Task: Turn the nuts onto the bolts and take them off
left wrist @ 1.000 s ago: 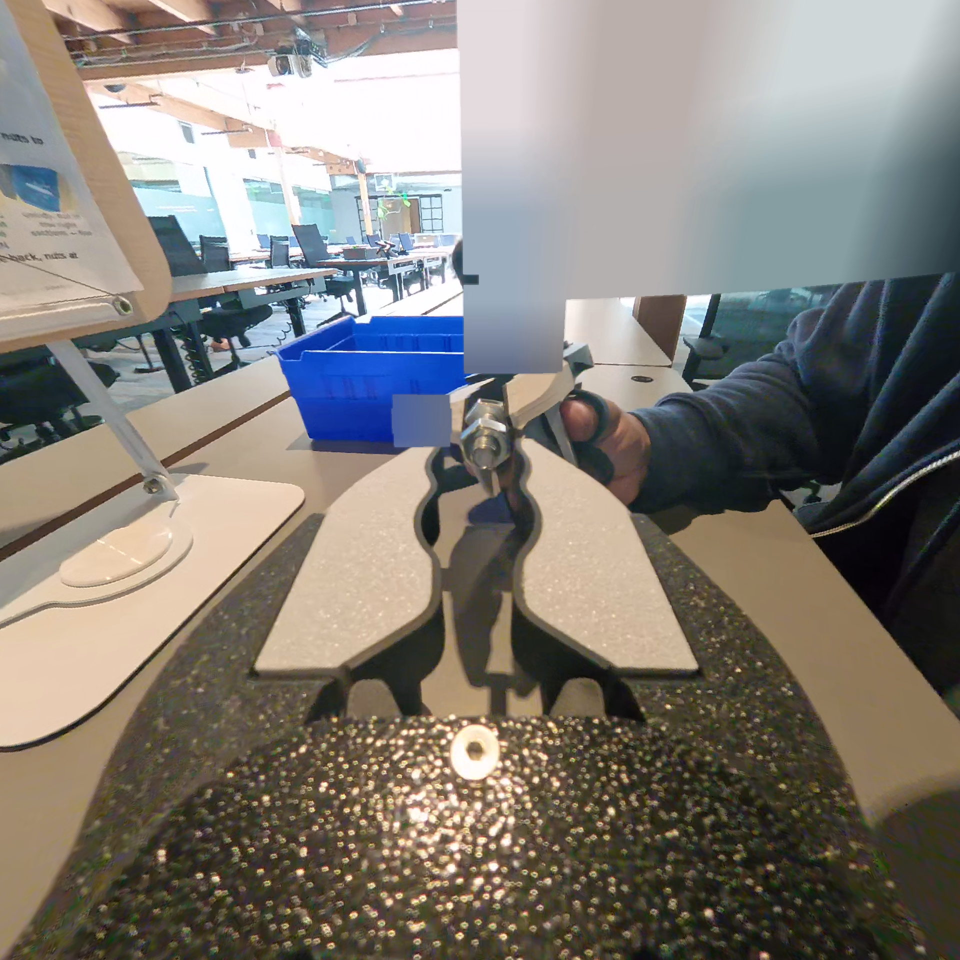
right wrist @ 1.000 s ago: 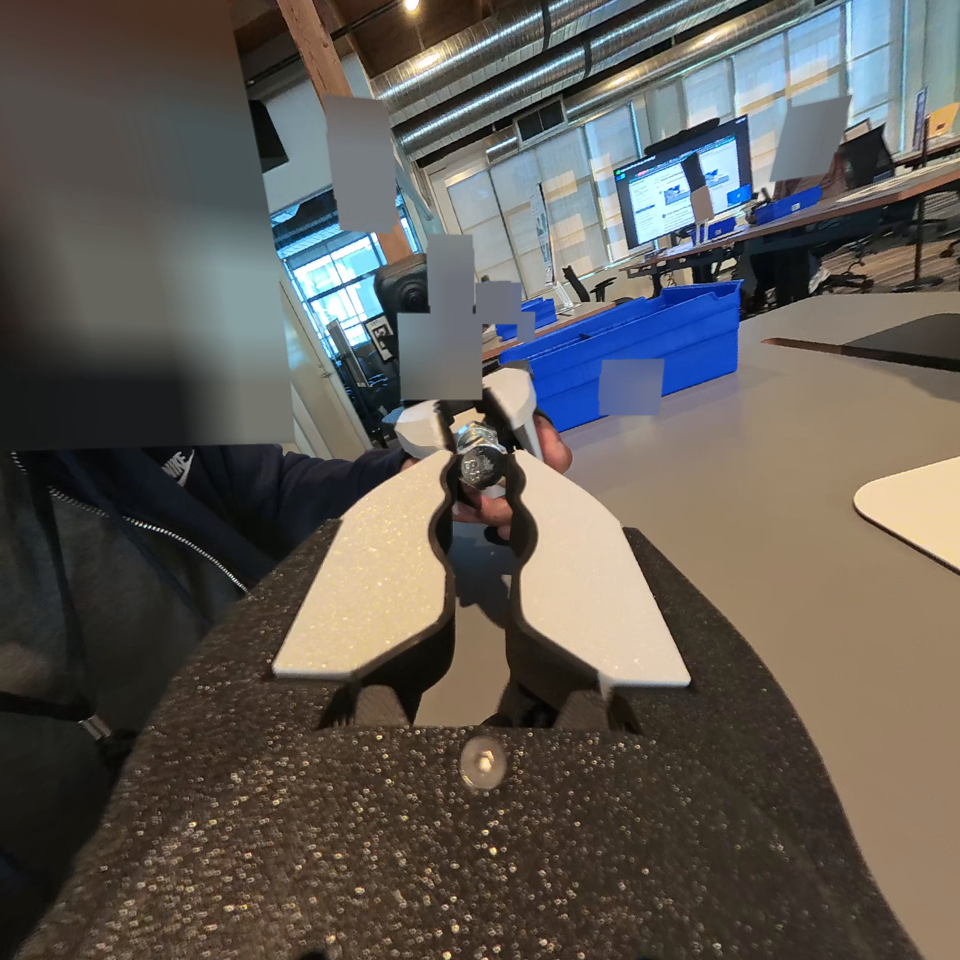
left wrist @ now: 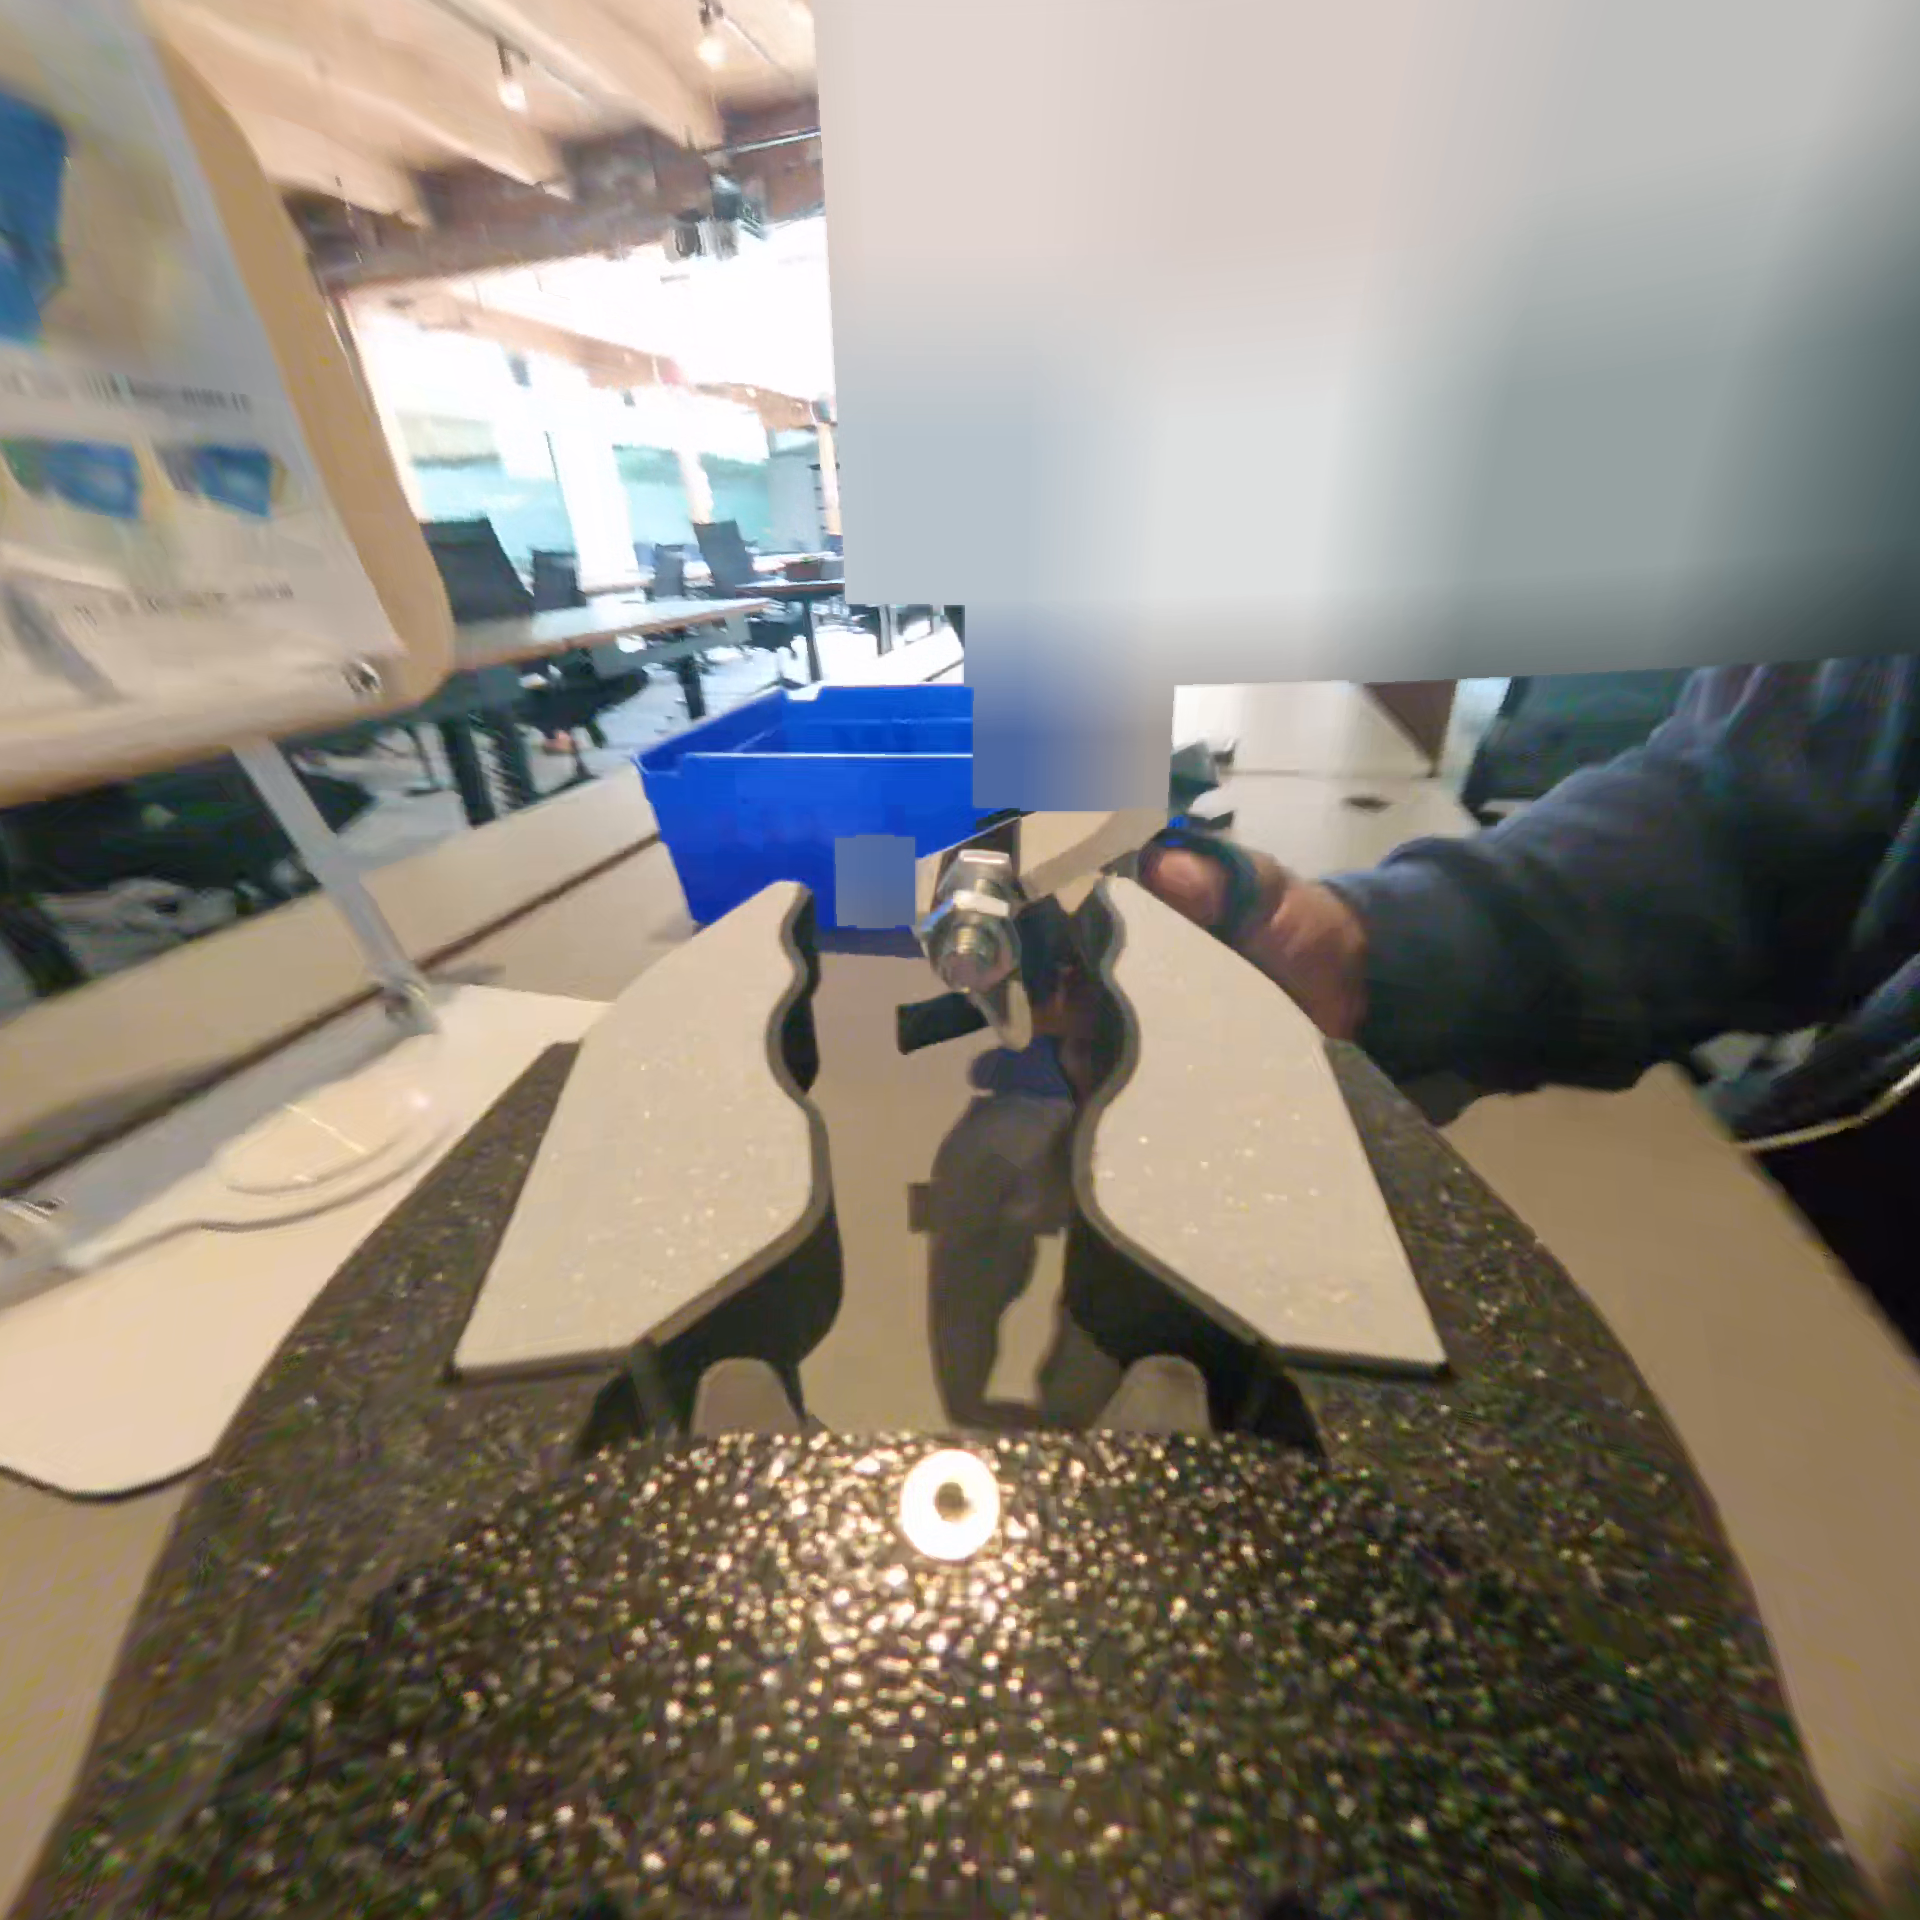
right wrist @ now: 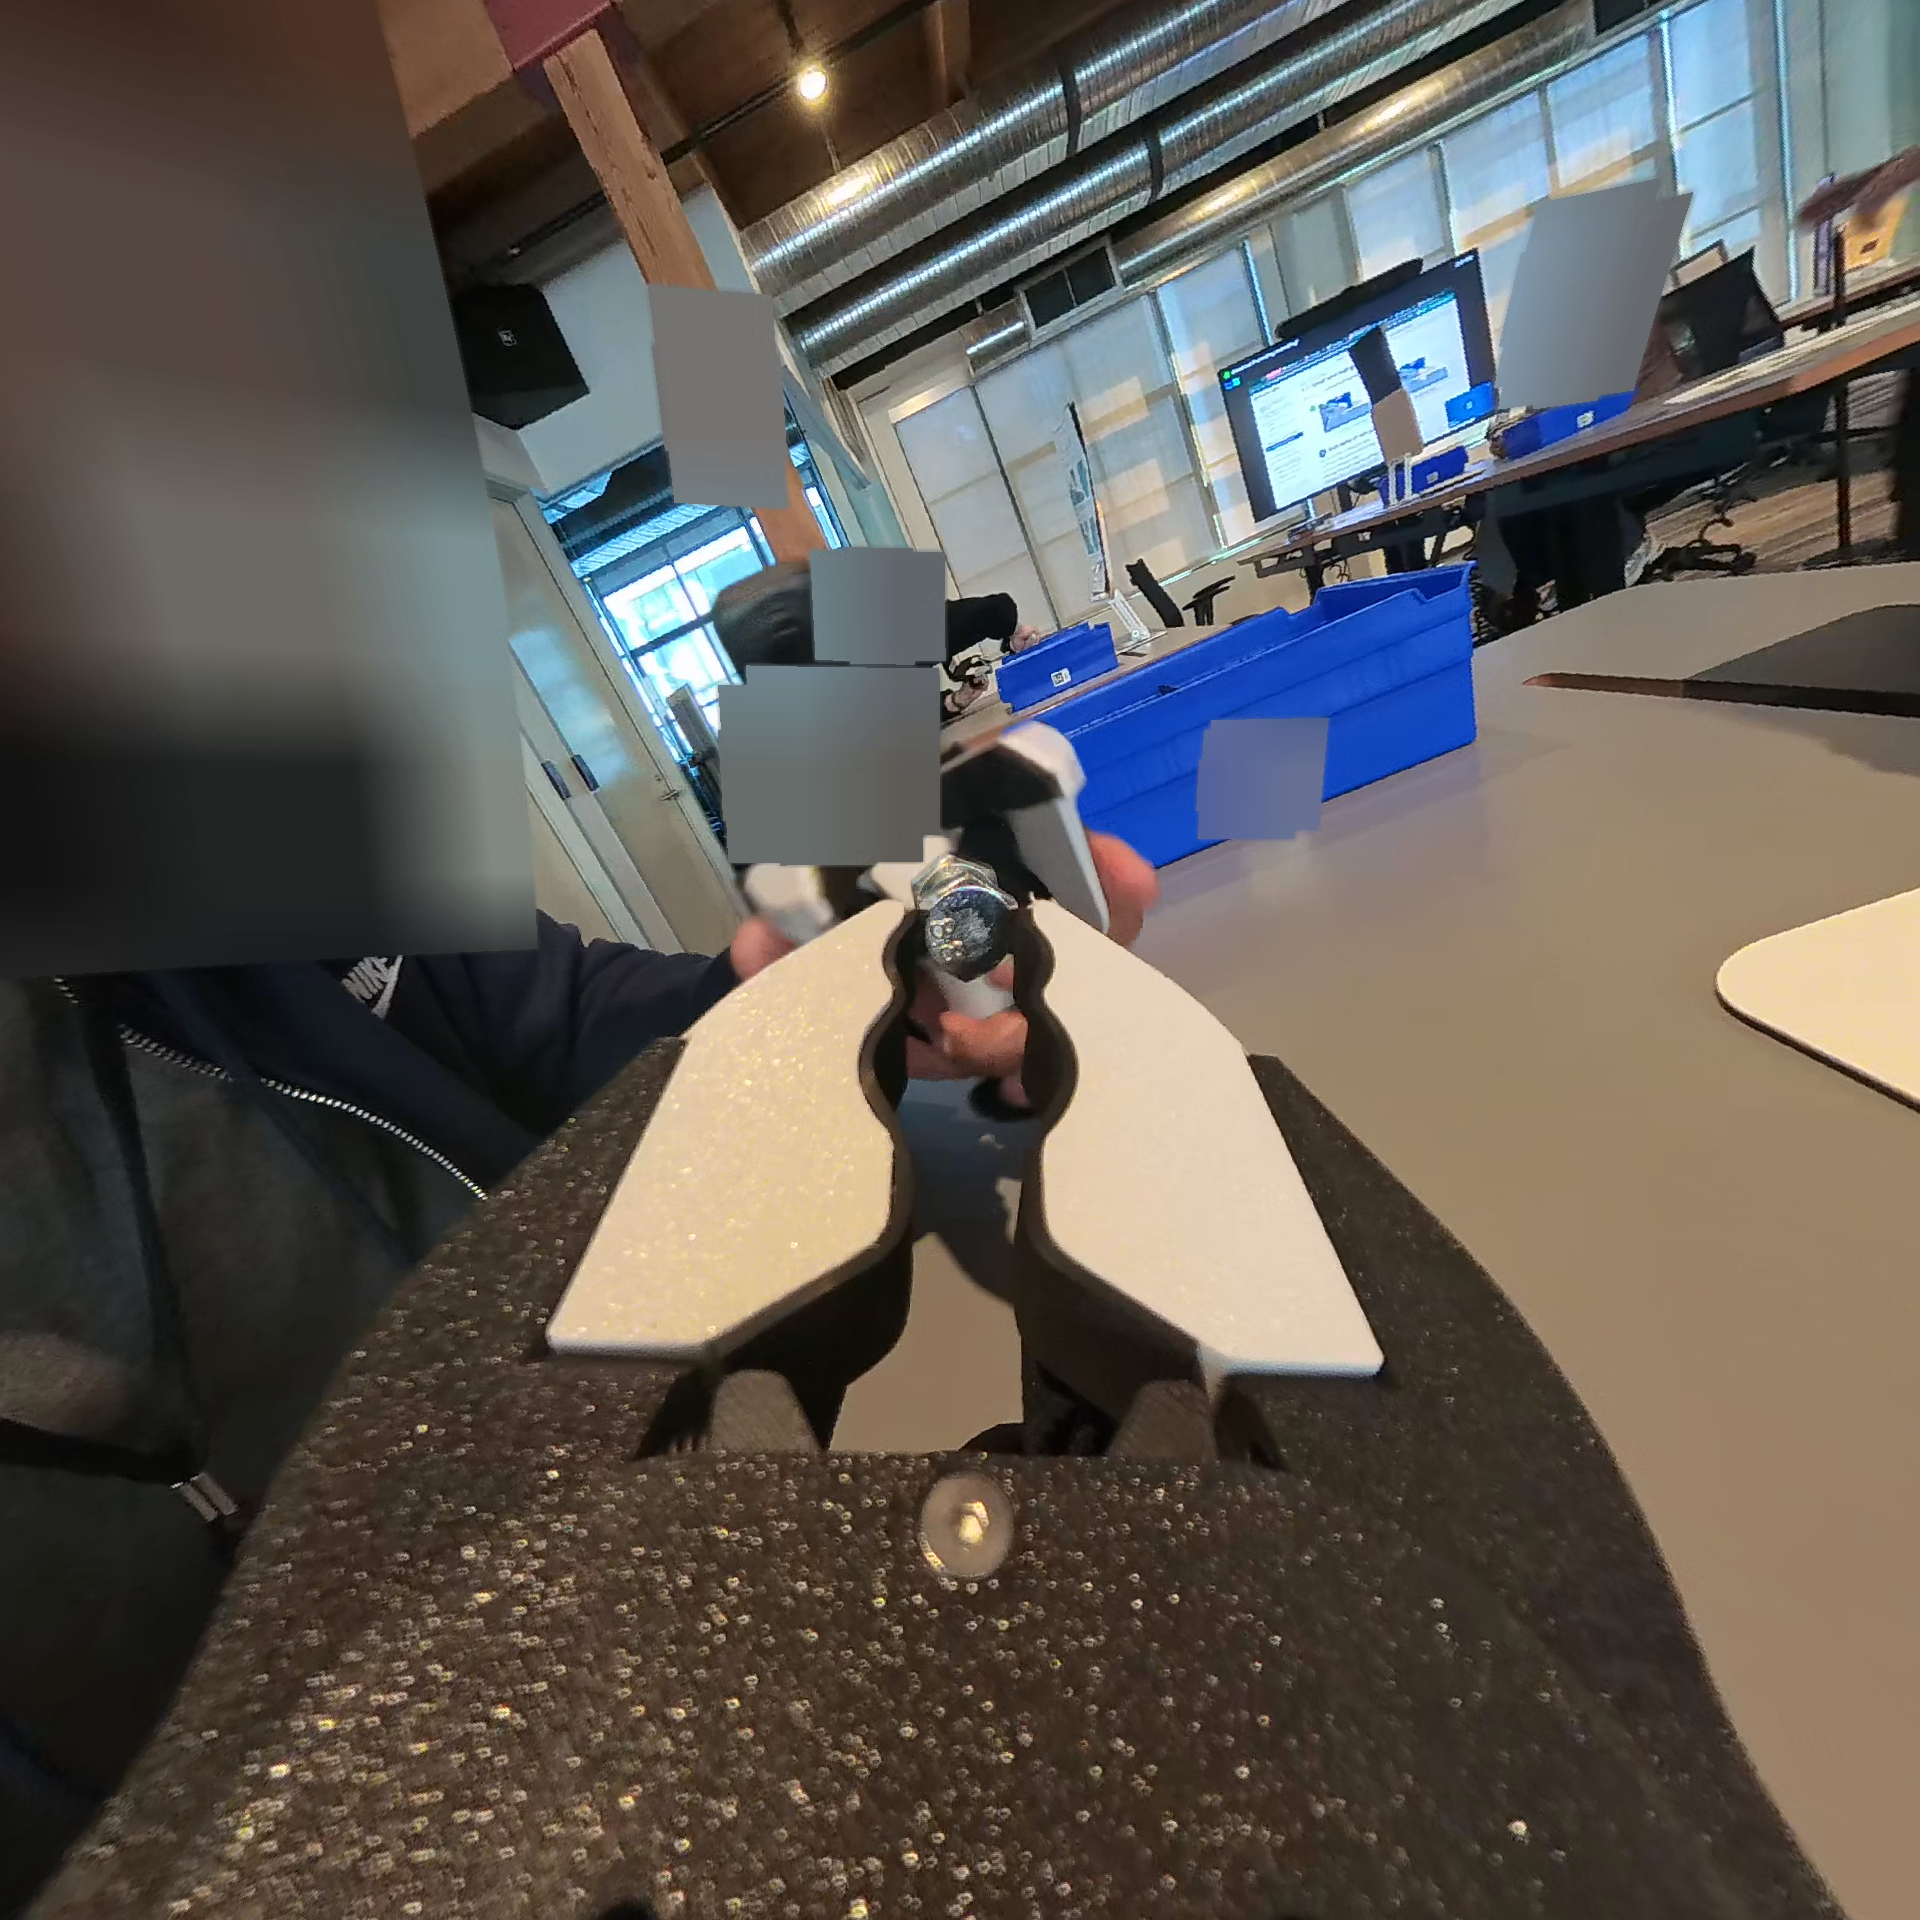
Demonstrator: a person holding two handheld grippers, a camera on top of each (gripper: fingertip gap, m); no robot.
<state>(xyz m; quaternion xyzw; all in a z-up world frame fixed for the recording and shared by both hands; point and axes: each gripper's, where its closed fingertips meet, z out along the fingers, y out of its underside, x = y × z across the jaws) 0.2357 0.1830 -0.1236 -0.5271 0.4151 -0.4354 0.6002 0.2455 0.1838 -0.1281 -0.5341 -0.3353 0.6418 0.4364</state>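
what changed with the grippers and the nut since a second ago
The left gripper has let go: a second ago its fingers were closed around the nut, now they stand apart with the nut between them, nearer the right finger. Unchanged: the right gripper stays shut on the bolt, the nut is still threaded on it, and the blue bin sits behind.

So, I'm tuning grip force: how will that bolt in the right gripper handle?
The bolt looks like solid steel, so probably rigid and heavy for its size. Its shiny plating may slip in the right gripper under twisting. Set down, it would likely roll, checked by its hex head and nut.
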